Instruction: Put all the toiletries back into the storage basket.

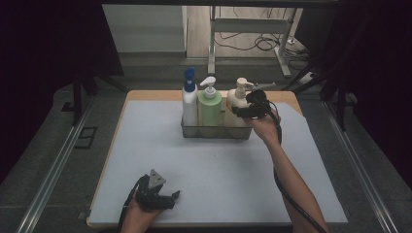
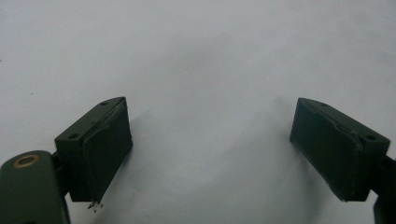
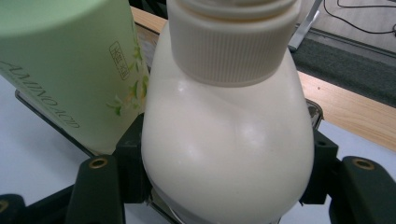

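Wooden table (image 1: 145, 94) under a white mat (image 1: 218, 165) bearing a clear tray (image 1: 214, 132)

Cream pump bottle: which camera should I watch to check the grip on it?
The right gripper view. The cream pump bottle sits close up between the right gripper jaws, pads against both its sides. The high view shows it small in the wire basket, partly hidden by that hand. The left gripper view faces bare white mat.

Wire basket (image 1: 216, 131) sits at far-centre of mat (image 1: 218, 165), which lies on table (image 1: 150, 95). In basket, L to R: spray bottle (image 1: 189, 97), lotion pump bottle (image 1: 209, 104), cream pump bottle (image 1: 236, 99). Right gripper (image 1: 248, 108) at basket's R end, jaws either side of cream pump bottle. Left gripper (image 1: 163, 196) on mat, near L-front edge, well apart from basket.
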A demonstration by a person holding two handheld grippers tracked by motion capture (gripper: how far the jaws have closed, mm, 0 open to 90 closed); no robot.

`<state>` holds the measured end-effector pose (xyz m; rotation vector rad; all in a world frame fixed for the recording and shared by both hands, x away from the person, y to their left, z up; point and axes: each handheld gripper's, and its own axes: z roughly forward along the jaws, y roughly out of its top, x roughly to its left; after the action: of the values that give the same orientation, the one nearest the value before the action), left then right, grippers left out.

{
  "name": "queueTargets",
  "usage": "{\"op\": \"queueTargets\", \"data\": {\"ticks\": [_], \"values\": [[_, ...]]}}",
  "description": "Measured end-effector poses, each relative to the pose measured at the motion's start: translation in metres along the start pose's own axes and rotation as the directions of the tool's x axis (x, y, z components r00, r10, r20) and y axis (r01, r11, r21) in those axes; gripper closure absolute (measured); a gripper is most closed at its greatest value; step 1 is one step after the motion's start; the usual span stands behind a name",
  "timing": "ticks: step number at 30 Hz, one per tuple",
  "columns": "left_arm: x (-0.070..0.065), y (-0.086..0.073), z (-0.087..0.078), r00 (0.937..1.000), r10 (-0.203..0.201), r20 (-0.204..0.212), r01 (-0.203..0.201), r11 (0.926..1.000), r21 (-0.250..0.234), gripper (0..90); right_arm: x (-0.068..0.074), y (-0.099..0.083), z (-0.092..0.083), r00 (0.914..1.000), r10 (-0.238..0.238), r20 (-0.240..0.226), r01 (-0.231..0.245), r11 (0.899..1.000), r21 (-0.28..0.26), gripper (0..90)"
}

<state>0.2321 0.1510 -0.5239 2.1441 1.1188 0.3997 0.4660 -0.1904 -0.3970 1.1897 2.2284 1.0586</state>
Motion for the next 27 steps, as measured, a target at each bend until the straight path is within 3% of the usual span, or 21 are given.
{"op": "queueTargets", "data": {"ticks": [12,16,27], "values": [[0.0,0.0,0.0,1.0,0.004,-0.001,-0.004,1.0,0.0,12.4,-0.001,-0.004,-0.004,0.9998,-0.009,-0.018,0.008,0.999,-0.034,30.4],[0.0,0.0,0.0,1.0,0.004,-0.001,-0.004,1.0,-0.002,12.4,0.001,-0.006,-0.01,0.9995,-0.03,-0.005,0.03,0.999,-0.039,30.3],[0.0,0.0,0.0,1.0,0.003,-0.001,-0.003,1.0,-0.004,12.4,-0.002,-0.016,-0.033,0.9986,-0.041,-0.032,0.039,0.998,-0.056,30.5]]}}
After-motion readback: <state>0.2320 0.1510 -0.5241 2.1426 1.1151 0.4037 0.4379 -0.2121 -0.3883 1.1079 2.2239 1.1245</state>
